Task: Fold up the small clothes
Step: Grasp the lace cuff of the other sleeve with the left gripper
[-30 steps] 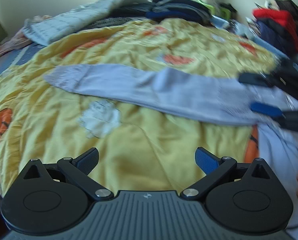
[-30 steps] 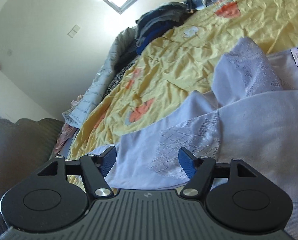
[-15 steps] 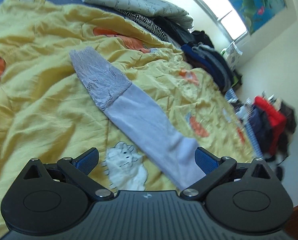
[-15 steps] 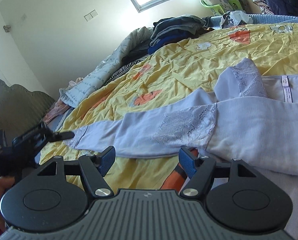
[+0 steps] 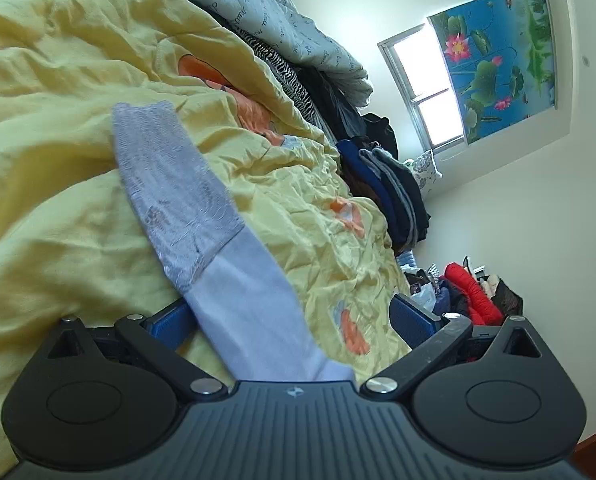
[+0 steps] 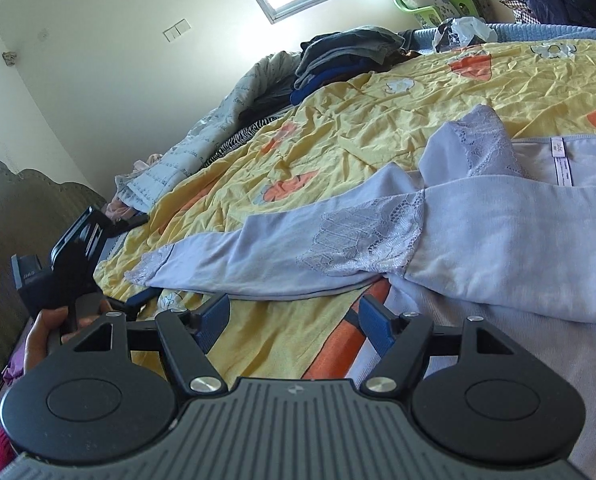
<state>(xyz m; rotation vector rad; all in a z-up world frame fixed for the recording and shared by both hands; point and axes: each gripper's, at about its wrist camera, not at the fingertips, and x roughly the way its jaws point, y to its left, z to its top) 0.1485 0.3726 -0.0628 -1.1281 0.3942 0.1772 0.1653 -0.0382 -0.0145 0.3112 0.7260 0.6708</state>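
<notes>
A lavender long-sleeved top (image 6: 510, 240) with lace panels lies spread on the yellow quilt (image 6: 378, 128). Its sleeve (image 6: 234, 256) stretches left and ends in a lace cuff (image 5: 170, 184). My left gripper (image 5: 292, 320) is open and tilted, and the sleeve (image 5: 254, 312) runs between its blue pads without being pinched. The right wrist view shows that gripper (image 6: 78, 256) at the cuff end, held by a hand (image 6: 42, 336). My right gripper (image 6: 294, 318) is open just in front of the sleeve's shoulder, over bare quilt, with nothing between its fingers.
A stack of dark folded clothes (image 6: 346, 56) and a pale grey quilted blanket (image 6: 218, 120) lie along the far side of the bed. Red and dark garments (image 5: 470, 292) are piled beyond the bed's end. A padded olive headboard (image 6: 14, 208) stands at the left.
My left gripper has rolled over and moved along the sleeve toward the cuff, so the sleeve now lies between its jaws. The right gripper has levelled a little; its jaws stay open.
</notes>
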